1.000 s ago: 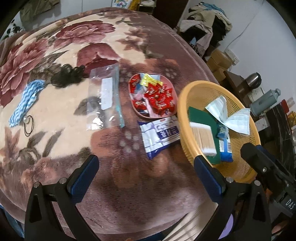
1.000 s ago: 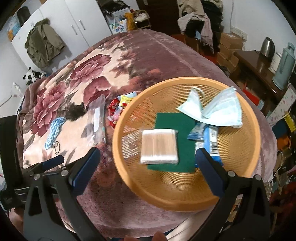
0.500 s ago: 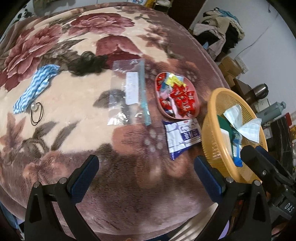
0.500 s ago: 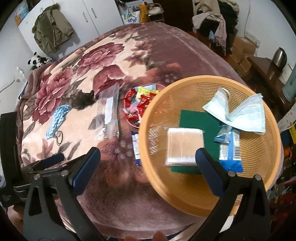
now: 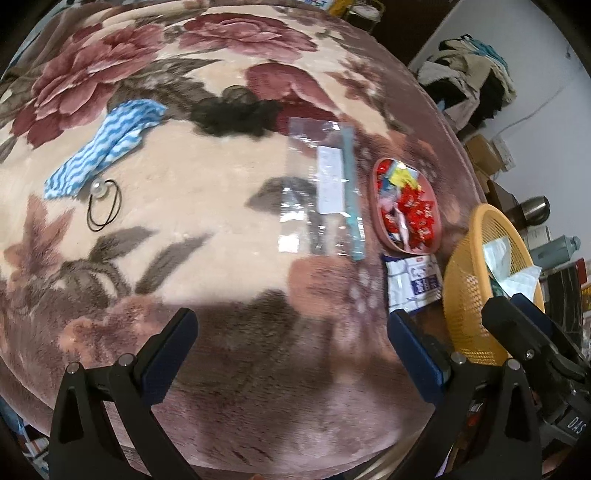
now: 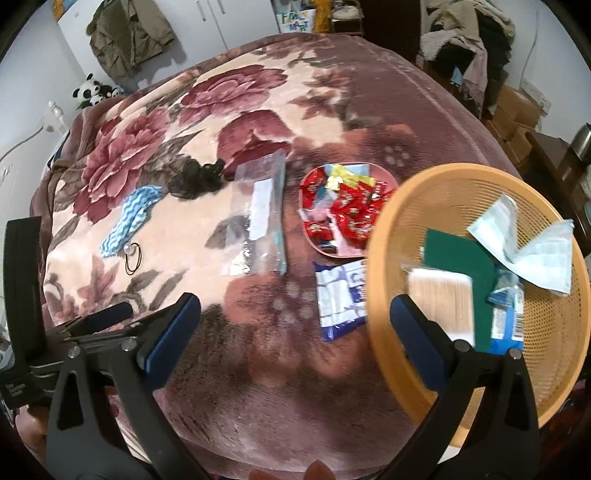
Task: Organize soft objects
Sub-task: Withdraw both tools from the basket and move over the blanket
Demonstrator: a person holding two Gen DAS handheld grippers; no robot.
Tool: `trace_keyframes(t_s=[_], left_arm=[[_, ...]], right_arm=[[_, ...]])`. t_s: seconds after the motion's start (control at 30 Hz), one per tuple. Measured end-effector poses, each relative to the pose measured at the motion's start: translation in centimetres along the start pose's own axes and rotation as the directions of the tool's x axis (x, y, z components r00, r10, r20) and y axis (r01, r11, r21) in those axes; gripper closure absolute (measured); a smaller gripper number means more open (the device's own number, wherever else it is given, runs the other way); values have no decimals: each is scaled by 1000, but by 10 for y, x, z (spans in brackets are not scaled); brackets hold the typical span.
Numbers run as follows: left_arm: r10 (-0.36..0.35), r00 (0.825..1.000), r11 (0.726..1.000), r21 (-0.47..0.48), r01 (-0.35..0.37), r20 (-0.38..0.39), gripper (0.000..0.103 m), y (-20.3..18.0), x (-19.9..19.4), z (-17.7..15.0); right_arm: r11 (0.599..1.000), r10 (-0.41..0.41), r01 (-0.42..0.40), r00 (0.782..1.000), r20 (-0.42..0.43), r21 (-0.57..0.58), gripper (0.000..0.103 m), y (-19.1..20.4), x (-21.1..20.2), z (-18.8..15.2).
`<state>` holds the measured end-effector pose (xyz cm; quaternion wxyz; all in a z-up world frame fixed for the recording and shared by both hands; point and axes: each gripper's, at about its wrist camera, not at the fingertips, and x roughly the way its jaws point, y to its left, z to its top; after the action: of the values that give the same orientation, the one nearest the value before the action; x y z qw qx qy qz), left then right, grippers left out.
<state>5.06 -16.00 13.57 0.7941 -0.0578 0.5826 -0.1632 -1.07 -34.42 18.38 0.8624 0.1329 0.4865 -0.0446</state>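
Observation:
On a flowered blanket [image 5: 184, 192] lie a blue-and-white wavy cloth [image 5: 103, 147], a black hair tie with a pearl [image 5: 104, 205], a dark net-like wad [image 5: 236, 112], a clear zip bag [image 5: 323, 192], a pink dish of wrapped sweets [image 5: 406, 206] and a white-and-blue packet [image 5: 413, 282]. An orange mesh basket [image 6: 546, 373] holds a face mask [image 6: 524, 247], a green pad [image 6: 461, 266], a cotton-swab pack [image 6: 441, 295] and a blue packet [image 6: 508, 325]. My left gripper [image 5: 291, 354] is open over the blanket's near edge. My right gripper [image 6: 295, 332] is open, its right finger in front of the basket.
Clothes are piled on furniture at the back right [image 6: 465, 40]. A kettle and flask stand on a dark side table [image 5: 546, 229] beyond the basket. White wardrobe doors with a hanging jacket [image 6: 129, 33] and a panda toy [image 6: 90, 88] are behind the bed.
Both views have swung left: the basket slid toward the right edge and the wavy cloth, hair tie and zip bag moved toward the middle. Both grippers stayed open and empty.

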Motion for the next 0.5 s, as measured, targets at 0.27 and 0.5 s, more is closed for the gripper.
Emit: trace_keyframes(t_s=[0.27, 0.5], left_arm=[[11, 1000, 997, -72, -12, -13, 0, 46, 8, 6], [32, 999, 991, -132, -34, -18, 0, 87, 15, 14]], right_arm=[[999, 11, -12, 999, -40, -43, 0, 28, 26, 4], [996, 26, -33, 996, -80, -84, 0, 57, 54, 9]])
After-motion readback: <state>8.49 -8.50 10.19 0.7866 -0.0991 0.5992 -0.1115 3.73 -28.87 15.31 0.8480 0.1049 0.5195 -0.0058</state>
